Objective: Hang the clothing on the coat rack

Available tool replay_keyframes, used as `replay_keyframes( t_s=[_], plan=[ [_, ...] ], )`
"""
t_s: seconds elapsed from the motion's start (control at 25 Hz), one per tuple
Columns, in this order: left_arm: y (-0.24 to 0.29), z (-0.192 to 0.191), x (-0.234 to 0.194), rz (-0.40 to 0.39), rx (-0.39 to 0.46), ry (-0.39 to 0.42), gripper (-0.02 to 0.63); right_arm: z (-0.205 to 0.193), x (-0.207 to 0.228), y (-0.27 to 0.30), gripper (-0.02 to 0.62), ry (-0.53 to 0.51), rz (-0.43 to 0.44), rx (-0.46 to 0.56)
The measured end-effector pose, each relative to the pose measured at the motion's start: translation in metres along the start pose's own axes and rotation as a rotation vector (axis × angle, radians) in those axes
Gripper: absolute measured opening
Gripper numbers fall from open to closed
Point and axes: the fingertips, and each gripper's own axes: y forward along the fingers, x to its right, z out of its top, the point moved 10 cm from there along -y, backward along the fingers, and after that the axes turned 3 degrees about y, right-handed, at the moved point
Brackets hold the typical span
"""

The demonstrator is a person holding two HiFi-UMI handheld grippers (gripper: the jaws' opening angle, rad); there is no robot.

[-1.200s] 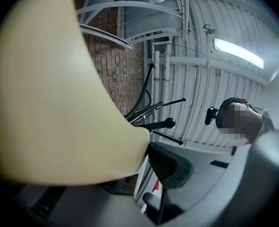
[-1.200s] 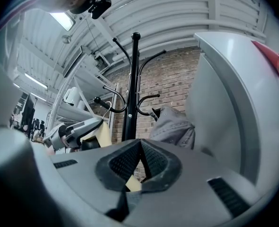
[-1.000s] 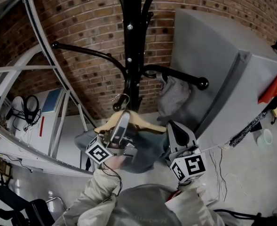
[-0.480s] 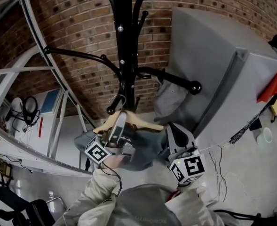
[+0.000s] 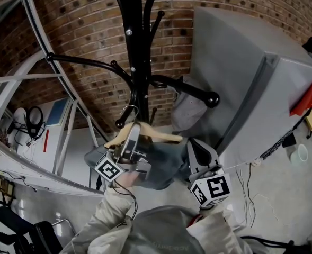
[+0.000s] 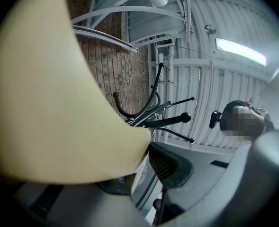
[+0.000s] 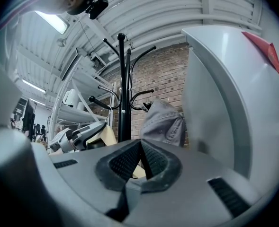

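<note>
A black coat rack [image 5: 138, 52] stands against the brick wall. A grey garment [image 5: 190, 107] hangs from its right arm [image 5: 190, 90]. My left gripper [image 5: 131, 137] holds a pale wooden hanger [image 5: 150, 136] with a grey garment [image 5: 158, 165] draped on it. The hanger's metal hook [image 5: 130, 110] sits just above a low rack knob [image 5: 120, 124]. In the left gripper view the hanger [image 6: 49, 93] fills the left side and touches the right pad [image 6: 170, 164]; those jaws are opening. My right gripper [image 5: 197, 148] is beside the garment's right shoulder, pads [image 7: 151, 157] together, with no cloth showing between them.
A large grey slanted panel [image 5: 240, 73] rises close on the right. White metal framing [image 5: 44, 83] and a shelf with headphones [image 5: 35, 121] stand on the left. A cup [image 5: 301, 153] and loose cables lie on the floor at right.
The rack has slid left in the head view, and the left gripper with the hanger has shifted left with it. The right gripper stays where it was.
</note>
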Motion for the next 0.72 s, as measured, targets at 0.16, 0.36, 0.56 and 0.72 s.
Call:
replay_keyframes(
  t_s=[0.16,0.36,0.56,0.72],
  plan=[
    [-0.002,-0.006,-0.003,0.031,0.023,-0.035,0.109,0.001,0.007,-0.001,0.025,-0.001,0.009,-0.005],
    [-0.003,-0.012,-0.004,0.054,0.055,-0.07,0.117,0.002,0.015,-0.002,0.025,0.001,0.019,-0.016],
    [-0.005,-0.015,-0.002,0.078,0.074,-0.075,0.126,0.002,0.021,-0.004,0.025,0.002,0.037,-0.041],
    [-0.014,-0.022,-0.001,0.134,0.086,-0.085,0.126,0.002,0.027,-0.008,0.025,0.011,0.052,-0.059]
  ],
)
